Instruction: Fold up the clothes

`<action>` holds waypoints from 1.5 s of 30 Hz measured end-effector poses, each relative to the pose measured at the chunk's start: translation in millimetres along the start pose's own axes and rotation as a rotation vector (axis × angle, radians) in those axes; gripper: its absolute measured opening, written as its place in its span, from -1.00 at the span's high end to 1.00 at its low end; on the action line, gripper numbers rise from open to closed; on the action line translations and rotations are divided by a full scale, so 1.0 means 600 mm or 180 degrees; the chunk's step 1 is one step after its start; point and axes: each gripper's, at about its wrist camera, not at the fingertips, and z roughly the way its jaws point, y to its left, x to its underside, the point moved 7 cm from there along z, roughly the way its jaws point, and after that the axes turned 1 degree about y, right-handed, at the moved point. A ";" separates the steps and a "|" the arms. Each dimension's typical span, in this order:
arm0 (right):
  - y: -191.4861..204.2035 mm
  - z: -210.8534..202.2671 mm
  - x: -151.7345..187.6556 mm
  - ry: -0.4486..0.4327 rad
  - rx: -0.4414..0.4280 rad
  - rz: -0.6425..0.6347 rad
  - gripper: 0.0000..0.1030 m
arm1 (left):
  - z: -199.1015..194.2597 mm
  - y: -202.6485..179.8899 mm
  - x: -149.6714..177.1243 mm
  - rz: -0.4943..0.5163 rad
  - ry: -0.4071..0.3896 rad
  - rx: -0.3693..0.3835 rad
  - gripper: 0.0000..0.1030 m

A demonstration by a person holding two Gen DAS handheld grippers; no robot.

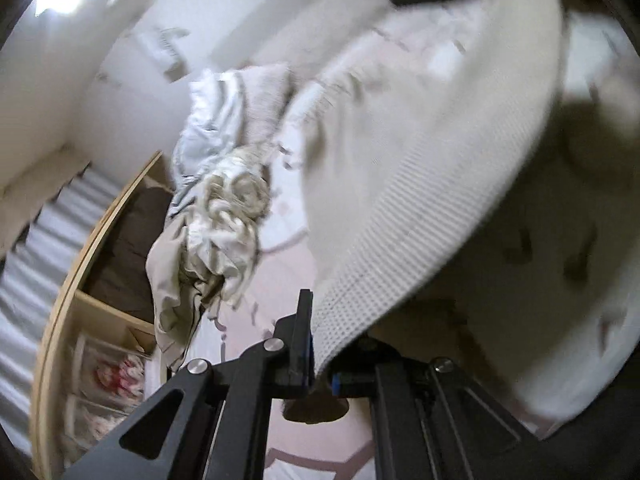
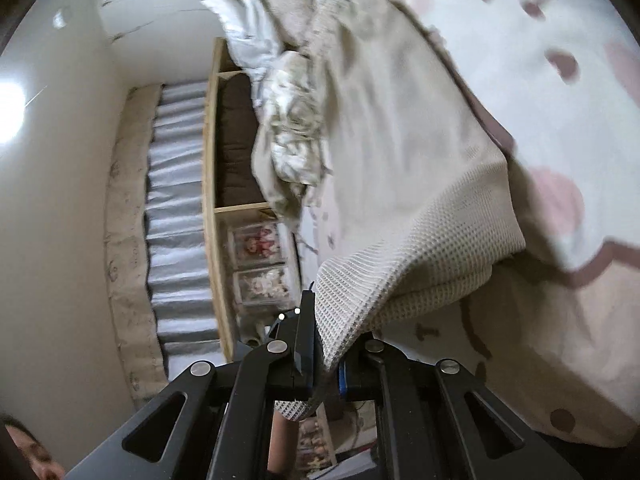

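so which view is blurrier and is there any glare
Left wrist view: heavier motion smear, the waffle-knit cloth sharp only near the left gripper, glare top left. Right wrist view: crisper at the right gripper, smeared bedding beyond, a blown-out light at left.

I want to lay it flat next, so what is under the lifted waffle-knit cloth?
Under the waffle-knit cloth lies the patterned bedspread. Whatever sits beneath the cloth's draped middle is covered and cannot be seen.

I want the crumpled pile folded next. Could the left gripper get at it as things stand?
Probably not yet: the left gripper is shut on the waffle-knit cloth, so it isn't free. Otherwise nothing seems to lie between it and the crumpled pile.
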 end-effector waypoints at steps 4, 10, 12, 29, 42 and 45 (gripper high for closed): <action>0.062 -0.035 -0.003 -0.0118 -0.0085 -0.0377 0.82 | -0.056 0.035 -0.072 -0.0295 -0.0279 0.0059 0.87; 0.133 -0.101 0.023 -0.0272 -0.0298 -0.0781 0.82 | -0.168 0.024 -0.118 -0.0398 -0.0528 0.0235 0.87; 0.141 -0.124 0.044 -0.0288 -0.0359 -0.0826 0.82 | -0.210 0.017 -0.117 -0.0420 -0.0574 0.0348 0.87; 0.022 -0.151 0.066 -0.0215 -0.0012 -0.0100 0.82 | -0.164 -0.054 -0.103 -0.0514 0.0510 0.1662 0.86; 0.034 -0.073 -0.209 -0.0331 0.0543 -0.0077 0.82 | 0.125 0.025 -0.213 -0.0524 0.1299 0.2025 0.81; -0.003 -0.048 -0.258 -0.0377 0.0631 0.0169 0.82 | 0.189 0.015 -0.213 -0.0644 0.1460 0.2047 0.80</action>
